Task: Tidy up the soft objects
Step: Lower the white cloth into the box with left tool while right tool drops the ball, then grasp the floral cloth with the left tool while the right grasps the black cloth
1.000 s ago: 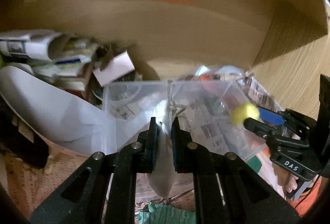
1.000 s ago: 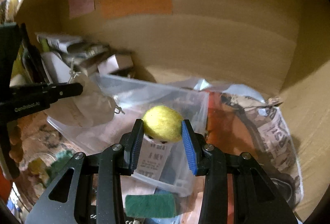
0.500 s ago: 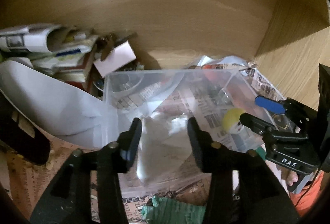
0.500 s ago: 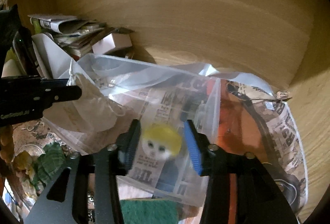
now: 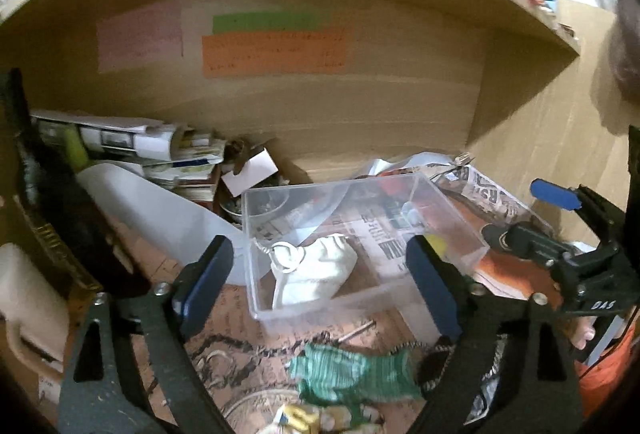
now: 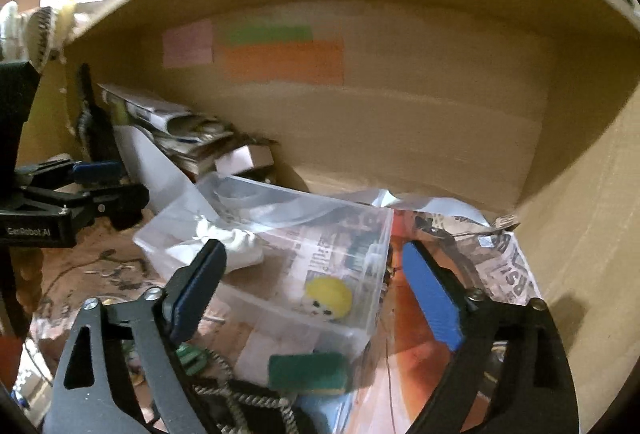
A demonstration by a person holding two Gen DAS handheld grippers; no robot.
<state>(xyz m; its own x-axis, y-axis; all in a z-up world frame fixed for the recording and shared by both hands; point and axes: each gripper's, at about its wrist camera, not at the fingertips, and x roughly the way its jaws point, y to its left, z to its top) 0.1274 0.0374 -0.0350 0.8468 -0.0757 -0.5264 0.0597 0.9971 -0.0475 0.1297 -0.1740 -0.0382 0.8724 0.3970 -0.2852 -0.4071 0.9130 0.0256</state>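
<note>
A clear plastic bin point(image 5: 264, 298) sits on newspaper inside a wooden shelf; it also shows in the right wrist view point(image 6: 376, 234). A white drawstring pouch point(image 5: 316, 274) lies in its near left part, and it shows in the right wrist view point(image 6: 236, 244) too. A small yellow plush ball with a face point(image 6: 329, 299) lies in the bin's right part, barely seen in the left wrist view point(image 5: 437, 245). My left gripper point(image 5: 316, 286) is open and empty, above and in front of the bin. My right gripper point(image 6: 316, 292) is open and empty, also above the bin.
A green crinkled cloth point(image 5: 352, 374) and a cord lie in front of the bin. A green sponge point(image 6: 308, 372) sits by its near corner. Stacked papers and a small white box point(image 5: 250, 172) stand at back left. A white sheet point(image 5: 160, 210) leans at left.
Both grippers opened and drew back from the bin. The left let the white pouch fall into the bin; the right let the yellow plush ball fall into it.
</note>
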